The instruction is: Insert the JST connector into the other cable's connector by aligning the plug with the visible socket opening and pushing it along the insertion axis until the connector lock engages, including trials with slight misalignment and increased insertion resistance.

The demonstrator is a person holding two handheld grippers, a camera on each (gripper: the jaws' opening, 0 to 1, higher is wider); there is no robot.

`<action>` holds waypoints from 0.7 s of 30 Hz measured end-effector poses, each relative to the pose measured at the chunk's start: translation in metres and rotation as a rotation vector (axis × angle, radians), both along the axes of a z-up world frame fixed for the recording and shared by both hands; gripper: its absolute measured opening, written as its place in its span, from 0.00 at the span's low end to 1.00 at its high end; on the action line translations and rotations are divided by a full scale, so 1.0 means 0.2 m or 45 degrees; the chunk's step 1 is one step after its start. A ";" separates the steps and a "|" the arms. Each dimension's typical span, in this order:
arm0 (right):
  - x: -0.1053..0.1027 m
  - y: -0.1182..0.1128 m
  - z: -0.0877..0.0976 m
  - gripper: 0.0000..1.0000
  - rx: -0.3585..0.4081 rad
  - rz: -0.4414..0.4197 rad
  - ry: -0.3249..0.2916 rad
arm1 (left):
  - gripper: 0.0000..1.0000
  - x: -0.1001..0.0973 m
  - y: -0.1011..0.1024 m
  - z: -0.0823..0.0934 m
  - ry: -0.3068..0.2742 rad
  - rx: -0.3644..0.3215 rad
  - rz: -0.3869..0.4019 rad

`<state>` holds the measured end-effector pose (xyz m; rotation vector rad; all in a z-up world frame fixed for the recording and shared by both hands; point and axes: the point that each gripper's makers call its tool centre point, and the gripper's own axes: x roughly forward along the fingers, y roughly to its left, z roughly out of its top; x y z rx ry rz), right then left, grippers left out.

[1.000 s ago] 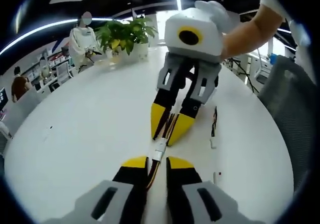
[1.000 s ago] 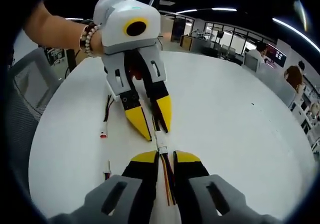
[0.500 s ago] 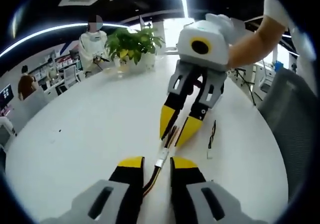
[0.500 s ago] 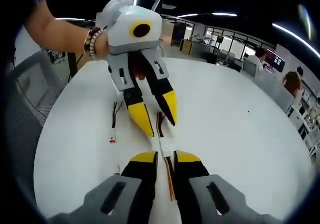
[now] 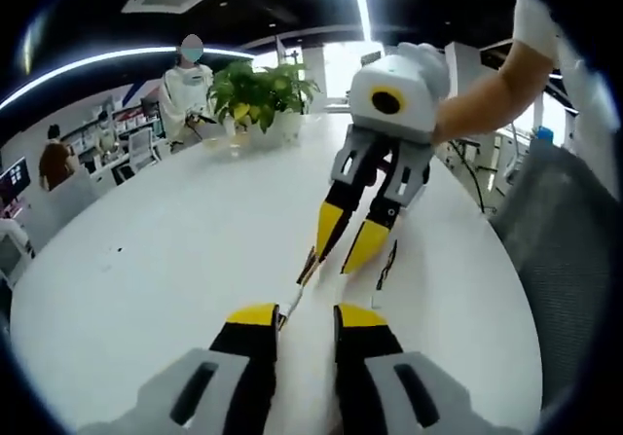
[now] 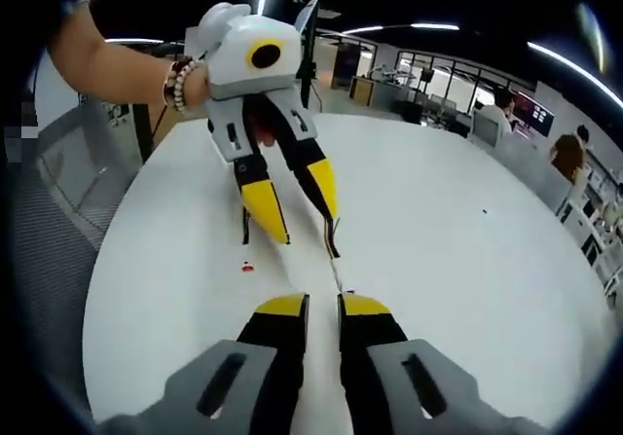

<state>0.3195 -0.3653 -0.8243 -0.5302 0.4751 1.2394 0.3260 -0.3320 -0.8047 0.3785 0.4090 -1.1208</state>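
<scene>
The joined cable [image 5: 300, 277], thin dark and orange wires with a small white connector, lies flat on the white table [image 5: 175, 250] between the two grippers. My left gripper [image 5: 307, 316] hangs above its near end, jaws wide apart with nothing between them. My right gripper [image 5: 336, 263] hovers over the far end, yellow tips a narrow gap apart and holding nothing. In the right gripper view the cable [image 6: 334, 245] runs from below the left gripper [image 6: 304, 229] towards my right gripper [image 6: 324, 304], whose gap shows bare table [image 6: 438, 240].
A spare cable [image 5: 385, 263] lies beside the right gripper; its red-tipped end [image 6: 247, 265] is on the table. A potted plant [image 5: 255, 90] stands at the far edge. A grey chair [image 5: 565, 260] is beside the table. People sit in the background.
Both grippers have let go of the cable and risen from the table. The left jaws have spread wider. The cable now lies loose on the table.
</scene>
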 end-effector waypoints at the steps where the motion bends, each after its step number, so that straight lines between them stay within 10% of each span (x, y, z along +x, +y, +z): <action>1: -0.01 0.00 0.00 0.09 -0.001 0.000 0.004 | 0.17 -0.01 0.00 0.00 0.003 0.002 -0.001; 21: -0.17 0.00 -0.08 0.09 -0.042 0.005 0.074 | 0.17 -0.19 0.03 -0.14 0.093 0.039 -0.040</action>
